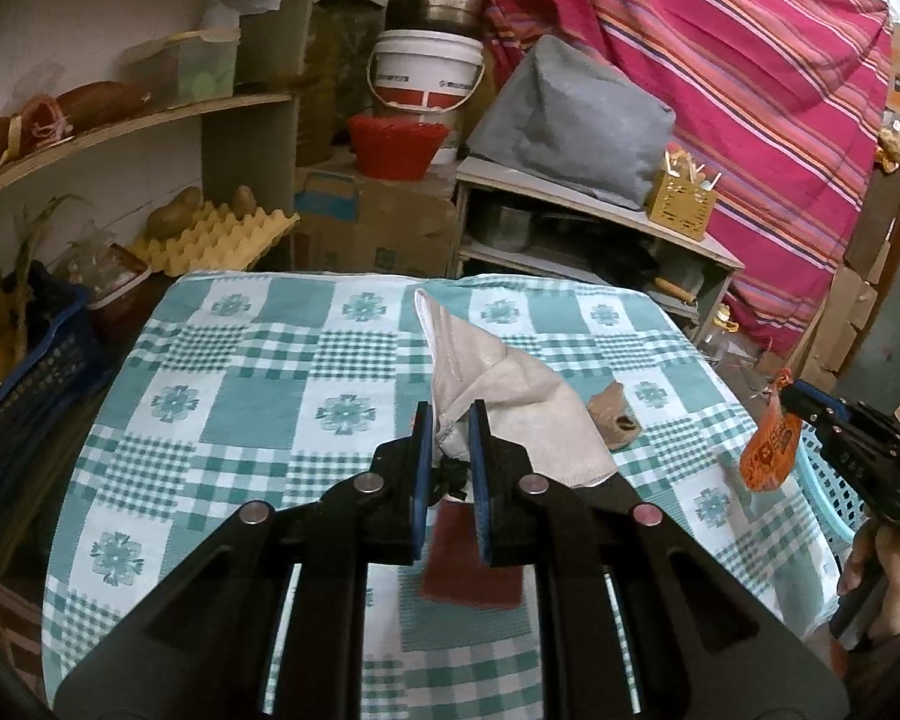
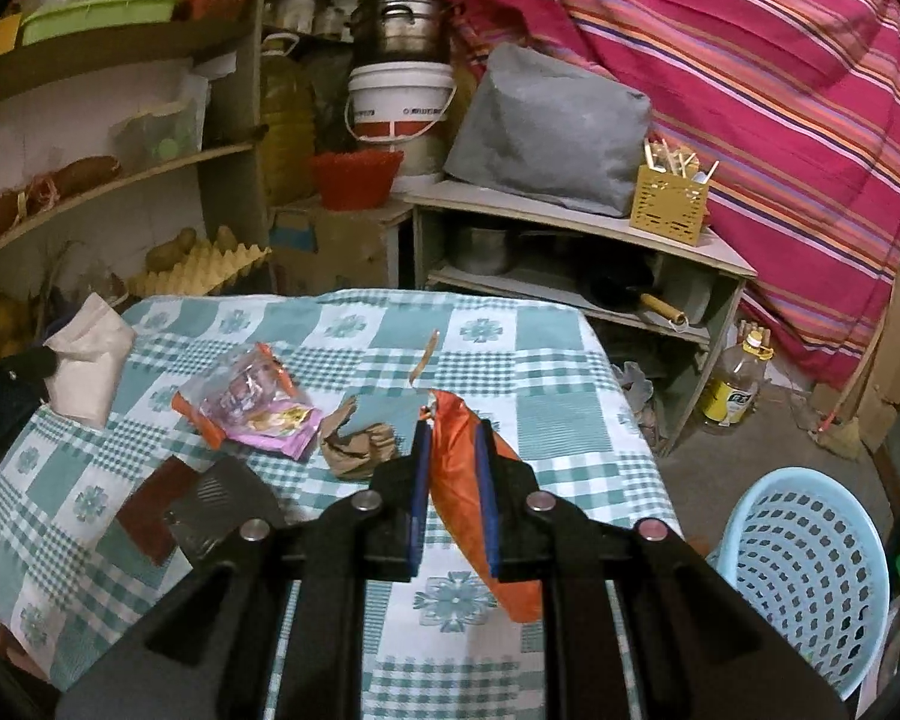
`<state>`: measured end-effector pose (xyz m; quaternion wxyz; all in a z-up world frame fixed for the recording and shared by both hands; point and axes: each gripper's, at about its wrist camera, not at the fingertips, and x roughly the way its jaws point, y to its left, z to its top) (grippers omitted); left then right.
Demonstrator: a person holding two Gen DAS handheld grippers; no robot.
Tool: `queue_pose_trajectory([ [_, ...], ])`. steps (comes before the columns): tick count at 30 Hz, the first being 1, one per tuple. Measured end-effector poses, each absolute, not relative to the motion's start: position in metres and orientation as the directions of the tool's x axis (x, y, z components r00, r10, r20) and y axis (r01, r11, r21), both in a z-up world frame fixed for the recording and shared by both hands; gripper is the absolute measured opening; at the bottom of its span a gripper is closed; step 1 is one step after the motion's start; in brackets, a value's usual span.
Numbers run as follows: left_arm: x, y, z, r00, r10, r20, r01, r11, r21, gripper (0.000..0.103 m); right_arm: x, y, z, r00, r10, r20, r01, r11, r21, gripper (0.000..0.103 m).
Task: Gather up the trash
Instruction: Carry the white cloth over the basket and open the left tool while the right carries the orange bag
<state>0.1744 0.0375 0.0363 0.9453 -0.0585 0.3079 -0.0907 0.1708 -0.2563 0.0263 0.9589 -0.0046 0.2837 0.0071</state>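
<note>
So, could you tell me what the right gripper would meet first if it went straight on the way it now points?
Probably the checked tablecloth just past the orange wrapper held in the right gripper. It points downward over the table; the crumpled brown paper lies left of that line, though depth is uncertain.

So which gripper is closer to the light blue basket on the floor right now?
Right. The right gripper, shut on the orange wrapper, is at the table's edge beside the blue basket. The left gripper holds the beige cloth over the table's middle.

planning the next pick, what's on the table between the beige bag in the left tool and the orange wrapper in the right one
In the right wrist view: a pink snack packet and a crumpled brown paper lie on the cloth between the beige bag and the orange wrapper.
</note>
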Motion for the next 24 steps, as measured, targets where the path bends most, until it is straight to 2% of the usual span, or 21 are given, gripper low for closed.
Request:
queue_pose_trajectory([
  [24,0.182,-0.071,0.038,0.750,-0.339,-0.568,0.292,0.940,-0.175,0.011,0.139,-0.339,0.036,0.853,-0.052,-0.519,0.088,0.995,0.045,0.015],
])
